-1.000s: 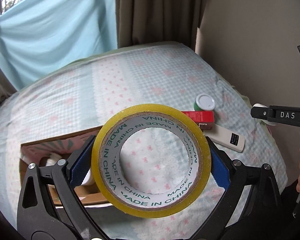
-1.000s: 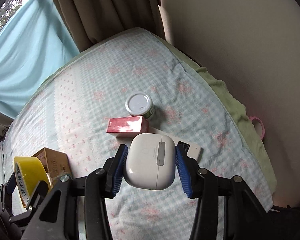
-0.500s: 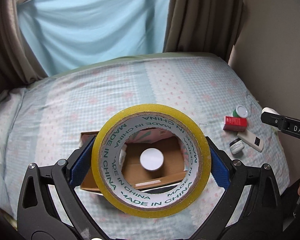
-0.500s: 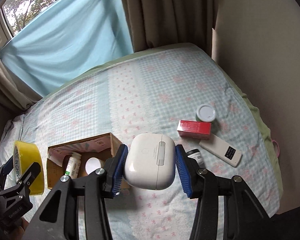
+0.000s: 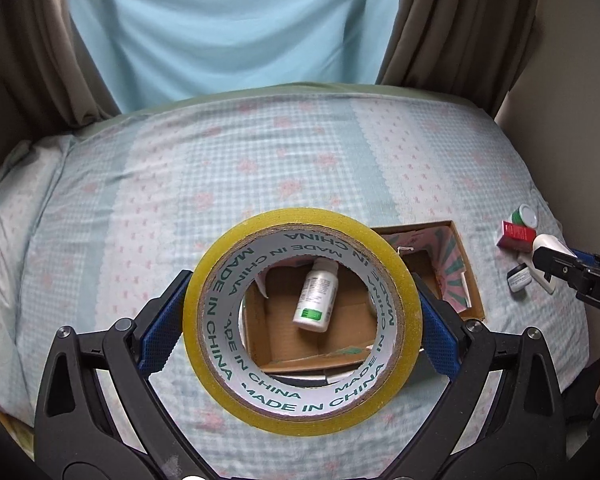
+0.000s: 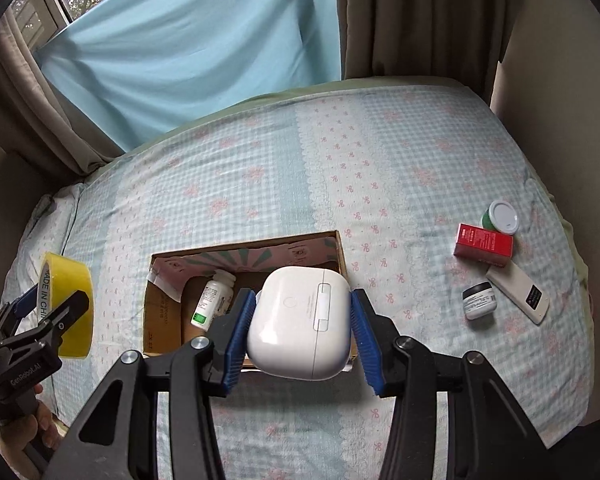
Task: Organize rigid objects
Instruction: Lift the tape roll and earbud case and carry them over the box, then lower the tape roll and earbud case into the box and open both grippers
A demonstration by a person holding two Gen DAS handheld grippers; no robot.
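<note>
My left gripper [image 5: 302, 322] is shut on a yellow tape roll [image 5: 220, 280], held above the open cardboard box [image 5: 470, 276]. Through the roll's hole I see a white pill bottle [image 5: 316, 300] lying in the box. My right gripper [image 6: 304, 326] is shut on a white earbuds case [image 6: 300, 324], held over the box [image 6: 160, 320] where the bottle [image 6: 212, 300] lies. The left gripper with the tape roll [image 6: 66, 304] shows at the left of the right wrist view.
On the bed's right side lie a green jar with a white lid [image 6: 500, 218], a red carton [image 6: 482, 242], a white remote [image 6: 518, 292] and a small dark-lidded jar [image 6: 478, 300]. Curtains and a wall stand behind and to the right.
Both grippers have swung left from the loose items to the box. The box now lies under both held objects, and the pill bottle shows through the tape roll.
</note>
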